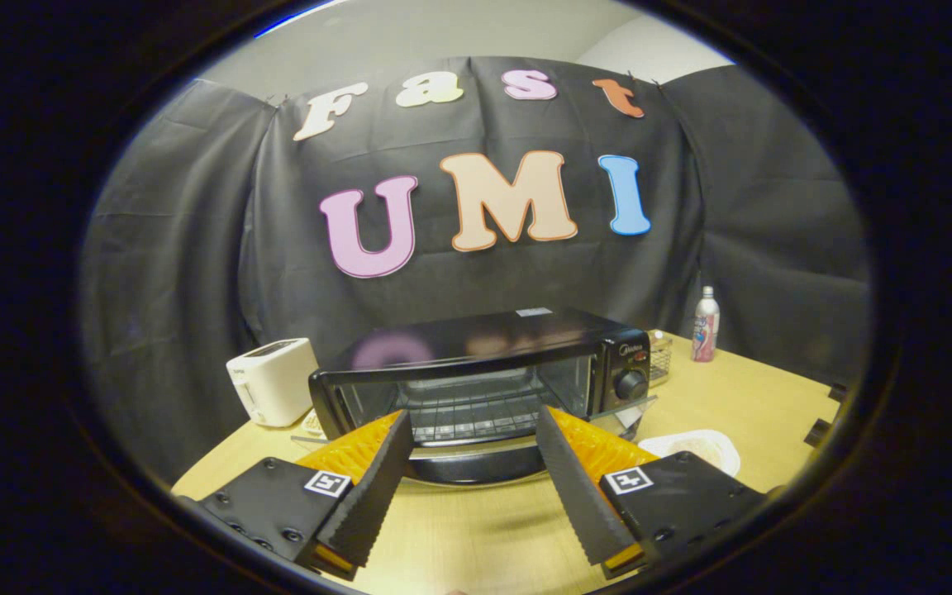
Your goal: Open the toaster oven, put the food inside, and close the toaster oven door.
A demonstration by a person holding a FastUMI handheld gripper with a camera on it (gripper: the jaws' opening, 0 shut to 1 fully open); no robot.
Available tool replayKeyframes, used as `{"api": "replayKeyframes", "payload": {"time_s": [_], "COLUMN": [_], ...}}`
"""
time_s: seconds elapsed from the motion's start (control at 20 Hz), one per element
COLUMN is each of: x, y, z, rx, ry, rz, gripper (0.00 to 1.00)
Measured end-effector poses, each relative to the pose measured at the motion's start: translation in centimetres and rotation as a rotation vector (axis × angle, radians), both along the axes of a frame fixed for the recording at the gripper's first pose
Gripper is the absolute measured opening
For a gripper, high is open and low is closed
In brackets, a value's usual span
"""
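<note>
i see a light wooden table (pixel 476 537) carrying everything. the black toaster oven (pixel 476 380) sits in the middle of it, door dropped open. a white toaster (pixel 273 380) stands just to its left. a white plate with food (pixel 695 450) lies to its right, and a bottle (pixel 705 325) stands farther back beside a small wire basket (pixel 660 355). my gripper (pixel 473 438) hangs spread wide above the wood, touching nothing.

Bare table (pixel 476 529) lies between the spread claw (pixel 470 421) fingers; beyond them the toaster oven (pixel 484 364) door hangs open.
</note>
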State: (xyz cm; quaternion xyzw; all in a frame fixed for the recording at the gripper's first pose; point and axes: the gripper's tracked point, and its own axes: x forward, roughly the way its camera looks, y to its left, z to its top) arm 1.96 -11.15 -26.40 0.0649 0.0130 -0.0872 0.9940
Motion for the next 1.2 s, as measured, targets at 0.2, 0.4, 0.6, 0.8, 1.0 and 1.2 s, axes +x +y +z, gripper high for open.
{"api": "replayKeyframes", "payload": {"time_s": [0.2,0.4,0.6,0.8,1.0,1.2], "x": [-0.9,-2.0,-2.9,-3.7,-4.5,-5.2], "y": [0.0,-0.1,0.0,-0.1,-0.1,-0.3], "z": [-0.8,-2.0,-3.0,-4.2,-5.3,-6.7], "rx": [0.014,0.035,0.039,0.053,0.066,0.094], "ry": [0.003,0.031,0.051,0.087,0.121,0.16], "rz": [-0.014,-0.015,-0.015,-0.019,-0.031,-0.05], "gripper": [0.96,0.96,0.96,0.96,0.96,0.96]}}
